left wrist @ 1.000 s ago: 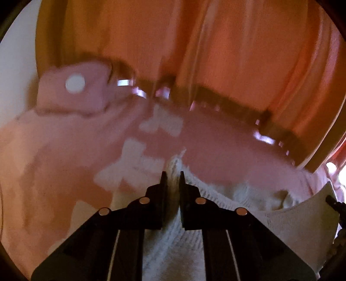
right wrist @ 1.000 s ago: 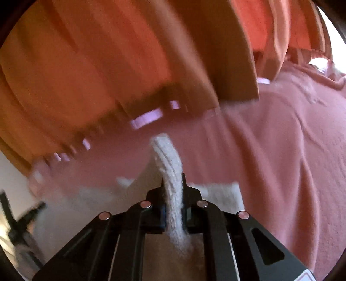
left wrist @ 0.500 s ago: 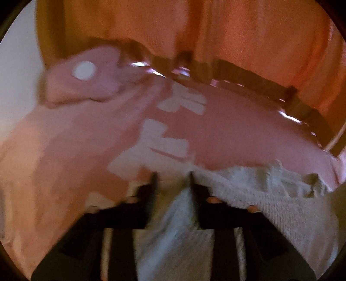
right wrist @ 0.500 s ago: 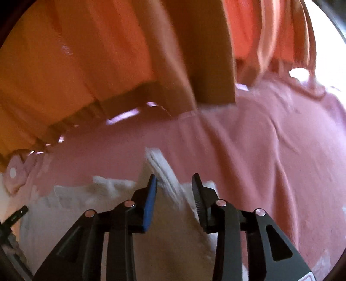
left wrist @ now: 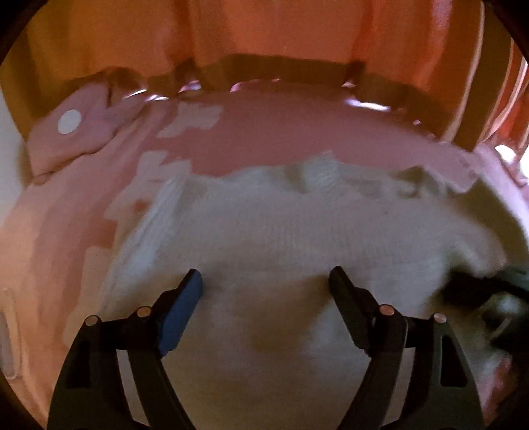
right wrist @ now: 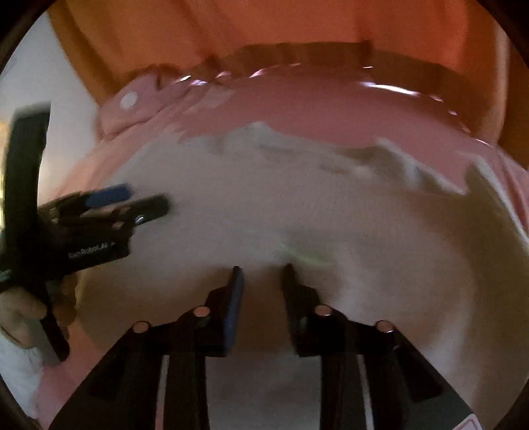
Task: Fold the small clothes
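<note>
A white knit garment (left wrist: pixel 281 231) lies spread on the pink bed sheet (left wrist: pixel 281 132) and fills the lower half of both views. My left gripper (left wrist: pixel 264 276) hovers over its near part, jaws wide and still opening, with only the flat cloth below them. It also shows at the left of the right wrist view as the left gripper (right wrist: pixel 145 205), held by a hand (right wrist: pixel 20 307). My right gripper (right wrist: pixel 261 269) is over the near middle of the garment (right wrist: pixel 297 205). Its jaws are closing to a narrow gap, and no fold is pinched between them.
A pink pillow (left wrist: pixel 76 132) with a white dot lies at the far left of the bed. A brown wooden rail (left wrist: pixel 291 69) runs along the far side, with orange curtains (left wrist: pixel 264 29) behind it. A white wall (right wrist: pixel 66 82) shows at the left.
Both grippers let go of the white garment's raised folds, and it now lies flat. The left jaws spread wide. The right jaws opened, then narrowed. Both views pulled back over the cloth.
</note>
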`<action>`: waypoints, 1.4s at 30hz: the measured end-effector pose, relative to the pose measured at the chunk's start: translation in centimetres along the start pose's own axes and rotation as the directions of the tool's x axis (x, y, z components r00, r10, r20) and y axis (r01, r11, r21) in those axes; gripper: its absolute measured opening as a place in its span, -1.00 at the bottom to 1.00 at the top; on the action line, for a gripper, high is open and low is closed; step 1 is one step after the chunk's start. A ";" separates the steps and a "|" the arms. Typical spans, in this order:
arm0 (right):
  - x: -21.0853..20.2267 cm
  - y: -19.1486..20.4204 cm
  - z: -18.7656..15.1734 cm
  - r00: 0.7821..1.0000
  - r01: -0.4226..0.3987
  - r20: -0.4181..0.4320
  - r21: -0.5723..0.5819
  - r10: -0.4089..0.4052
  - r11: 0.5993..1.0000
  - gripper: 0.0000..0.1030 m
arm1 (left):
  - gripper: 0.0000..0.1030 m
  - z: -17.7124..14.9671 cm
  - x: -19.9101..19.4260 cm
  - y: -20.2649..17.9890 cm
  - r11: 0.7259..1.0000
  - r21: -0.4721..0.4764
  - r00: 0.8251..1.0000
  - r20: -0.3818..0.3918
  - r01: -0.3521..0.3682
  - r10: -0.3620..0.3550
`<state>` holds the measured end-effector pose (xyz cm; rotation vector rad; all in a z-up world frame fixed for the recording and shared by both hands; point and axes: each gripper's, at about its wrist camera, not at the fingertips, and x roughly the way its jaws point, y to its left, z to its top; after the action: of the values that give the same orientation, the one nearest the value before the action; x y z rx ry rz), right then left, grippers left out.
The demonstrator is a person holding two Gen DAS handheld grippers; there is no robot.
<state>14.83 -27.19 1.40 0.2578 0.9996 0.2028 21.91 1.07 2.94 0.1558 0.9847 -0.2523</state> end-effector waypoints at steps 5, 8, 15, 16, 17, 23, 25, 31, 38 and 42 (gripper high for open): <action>-3.3 -8.9 0.0 0.971 0.210 0.052 0.278 -0.233 0.937 -0.57 | 0.51 0.0 0.0 2.0 0.997 -0.068 1.000 -0.004 -0.018 0.018; -3.3 -12.3 -0.4 0.961 0.246 0.025 0.368 -0.274 0.897 -0.49 | 0.54 0.0 0.5 1.8 0.998 -0.056 0.999 -0.005 -0.038 0.037; -3.4 -13.4 -0.2 0.958 0.259 0.026 0.355 -0.286 0.898 -0.55 | 0.58 0.2 1.0 1.3 0.997 -0.043 0.997 0.002 -0.071 0.071; -2.2 -13.5 -0.1 0.961 0.265 -0.017 0.348 -0.277 0.899 -0.55 | 0.59 0.2 1.0 1.2 0.996 -0.042 0.997 0.002 -0.074 0.074; -2.8 -13.1 0.1 0.953 0.281 0.013 0.348 -0.304 0.894 -0.56 | 0.59 0.1 1.0 1.1 0.996 -0.040 0.997 0.003 -0.077 0.077; -3.6 -8.0 0.5 0.986 0.127 0.081 0.205 -0.146 0.971 -0.32 | 0.61 0.1 1.0 1.0 0.996 -0.035 0.996 0.004 -0.084 0.084; -0.8 -6.6 0.3 0.981 0.195 -0.028 0.110 -0.193 0.975 -0.28 | 0.62 0.1 1.1 1.0 0.996 -0.032 0.996 0.003 -0.085 0.085; -1.9 -1.1 0.8 0.996 0.033 0.080 -0.010 -0.032 0.999 -0.26 | 0.62 0.0 1.1 1.0 0.996 -0.034 0.996 0.003 -0.088 0.088; -0.1 3.5 0.0 0.997 0.058 0.054 -0.158 -0.050 0.986 -0.23 | 0.63 -0.1 0.9 1.1 0.995 -0.044 0.996 0.004 -0.090 0.090; 1.8 3.2 -0.1 1.000 0.025 -0.014 -0.143 -0.027 0.989 -0.21 | 0.63 0.4 -2.7 3.0 0.988 -0.148 0.993 0.105 -0.040 0.056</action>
<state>15.57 -23.64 0.88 0.1124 0.9983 0.2523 21.63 4.24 5.46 0.0317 0.8862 -0.1421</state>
